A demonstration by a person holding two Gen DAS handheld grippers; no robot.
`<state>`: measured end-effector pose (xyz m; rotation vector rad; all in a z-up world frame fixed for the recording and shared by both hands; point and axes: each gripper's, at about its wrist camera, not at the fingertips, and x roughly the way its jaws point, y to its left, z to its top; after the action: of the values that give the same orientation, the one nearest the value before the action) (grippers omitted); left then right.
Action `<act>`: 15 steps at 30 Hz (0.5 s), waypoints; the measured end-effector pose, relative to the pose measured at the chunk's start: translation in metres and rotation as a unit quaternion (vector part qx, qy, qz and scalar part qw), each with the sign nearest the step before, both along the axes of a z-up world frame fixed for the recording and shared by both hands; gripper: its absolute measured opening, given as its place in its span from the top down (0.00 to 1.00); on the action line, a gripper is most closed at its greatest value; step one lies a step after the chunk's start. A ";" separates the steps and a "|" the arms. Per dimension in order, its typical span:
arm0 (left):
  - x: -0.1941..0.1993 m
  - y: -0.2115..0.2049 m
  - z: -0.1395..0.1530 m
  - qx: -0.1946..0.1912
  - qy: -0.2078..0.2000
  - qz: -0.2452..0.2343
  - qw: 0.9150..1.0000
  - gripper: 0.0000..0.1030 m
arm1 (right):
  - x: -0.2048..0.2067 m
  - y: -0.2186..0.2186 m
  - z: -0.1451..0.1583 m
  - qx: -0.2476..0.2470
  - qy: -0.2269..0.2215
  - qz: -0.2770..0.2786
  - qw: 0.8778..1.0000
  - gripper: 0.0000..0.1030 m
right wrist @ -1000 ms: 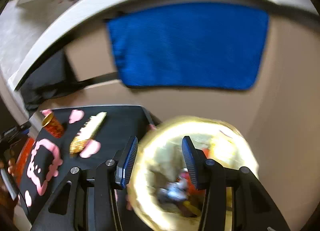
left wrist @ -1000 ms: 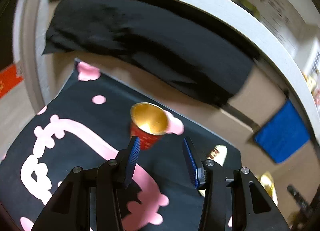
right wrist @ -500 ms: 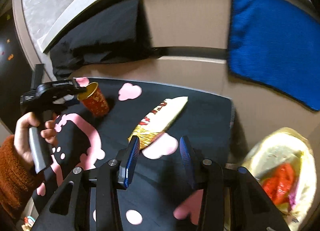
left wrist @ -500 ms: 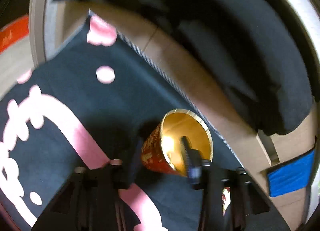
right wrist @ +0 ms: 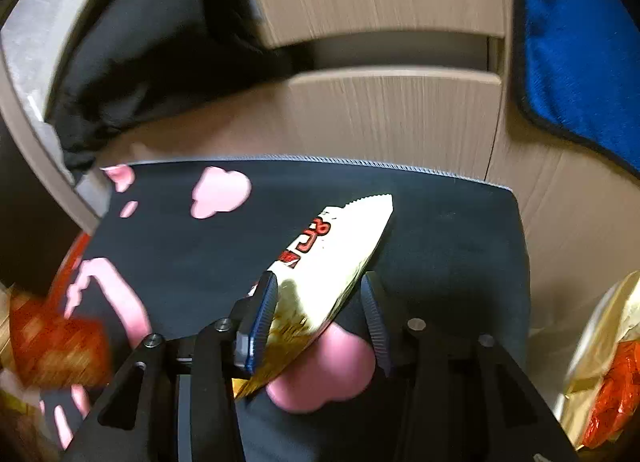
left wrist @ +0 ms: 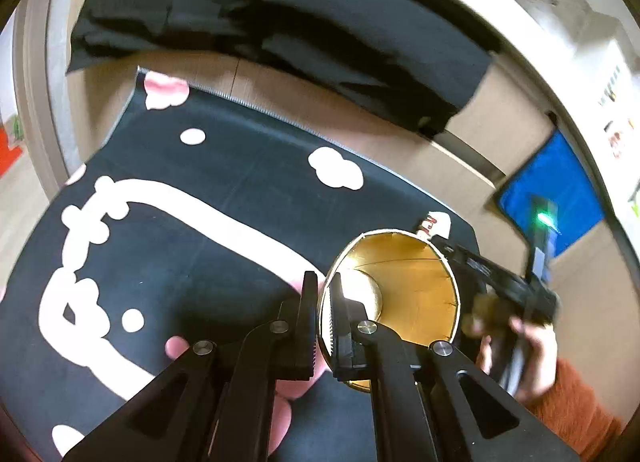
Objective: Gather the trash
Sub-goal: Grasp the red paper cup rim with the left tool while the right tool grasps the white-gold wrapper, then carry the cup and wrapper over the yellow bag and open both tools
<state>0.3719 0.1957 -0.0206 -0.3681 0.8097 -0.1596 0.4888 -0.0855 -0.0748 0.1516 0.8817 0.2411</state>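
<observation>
Left tongs [left wrist: 325, 304] are clamped tight on the rim of the red paper cup with the gold lining [left wrist: 404, 290], one pad outside the wall, one inside, and the cup is tipped so its mouth faces the camera. Right tongs [right wrist: 320, 310] stand spread and are widening a touch, straddling the near end of the white-and-gold snack wrapper with red lettering [right wrist: 332, 258], pads not yet pressing it.

That wrapper lies flat on the black mat with pink cloud shapes [right wrist: 440, 230], its serrated far end pointing up and away from the tongs, its gold end between the jaws. For a clean pick, I'd say go lower so the pads get under the foil's edge, then close squarely; thin film tends to slide or buckle if nipped at a corner.

Off at the right edge sits an open gold bag stuffed with red scraps [right wrist: 604, 374], probably where the haul goes. Grip on the cup's thin rim looks adequate, though a sharp swing could crease it.
</observation>
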 end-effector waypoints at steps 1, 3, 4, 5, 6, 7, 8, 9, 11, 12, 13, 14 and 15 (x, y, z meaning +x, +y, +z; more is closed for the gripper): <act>-0.005 0.000 0.002 0.003 -0.011 -0.003 1.000 0.95 | 0.005 0.003 -0.005 -0.003 0.007 -0.002 1.000 0.58; -0.009 -0.002 0.005 0.011 -0.029 -0.005 0.999 0.95 | 0.009 0.006 -0.011 0.008 0.015 0.002 1.000 0.56; -0.008 -0.002 0.005 0.018 -0.034 -0.004 0.999 0.95 | 0.009 0.009 -0.013 0.011 0.017 0.008 1.000 0.55; -0.005 -0.003 0.004 0.020 -0.030 -0.003 0.999 0.95 | 0.009 0.015 -0.014 0.008 0.018 0.020 1.000 0.56; -0.005 -0.003 0.003 0.017 -0.026 -0.004 1.000 0.95 | 0.007 0.019 -0.014 0.001 0.015 0.029 0.999 0.64; -0.004 -0.003 0.002 0.011 -0.022 -0.006 1.000 0.95 | 0.005 0.024 -0.012 -0.003 0.014 0.045 0.999 0.69; -0.003 -0.003 0.001 0.009 -0.021 -0.007 1.000 0.95 | 0.004 0.028 -0.011 -0.006 0.012 0.058 0.998 0.73; -0.003 -0.005 0.002 0.011 -0.023 -0.007 1.000 0.95 | -0.002 0.031 -0.005 -0.014 0.003 0.068 0.998 0.75; -0.007 -0.011 0.006 0.015 -0.028 -0.010 0.999 0.95 | -0.014 0.033 0.007 -0.025 -0.014 0.080 0.996 0.76; -0.009 -0.014 0.009 0.016 -0.031 -0.012 0.999 0.95 | -0.021 0.031 0.014 -0.026 -0.023 0.086 0.996 0.76; -0.011 -0.019 0.013 0.019 -0.035 -0.015 0.999 0.95 | -0.028 0.028 0.022 -0.026 -0.032 0.089 0.995 0.76; -0.014 -0.024 0.018 0.021 -0.040 -0.016 0.999 0.95 | -0.037 0.024 0.032 -0.024 -0.041 0.090 0.995 0.76; -0.017 -0.029 0.023 0.023 -0.045 -0.018 0.999 0.95 | -0.045 0.018 0.041 -0.019 -0.049 0.089 0.995 0.76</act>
<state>0.3551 0.1671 0.0020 -0.3020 0.7302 -0.1895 0.4439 -0.0676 -0.0335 0.0243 0.8018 0.3944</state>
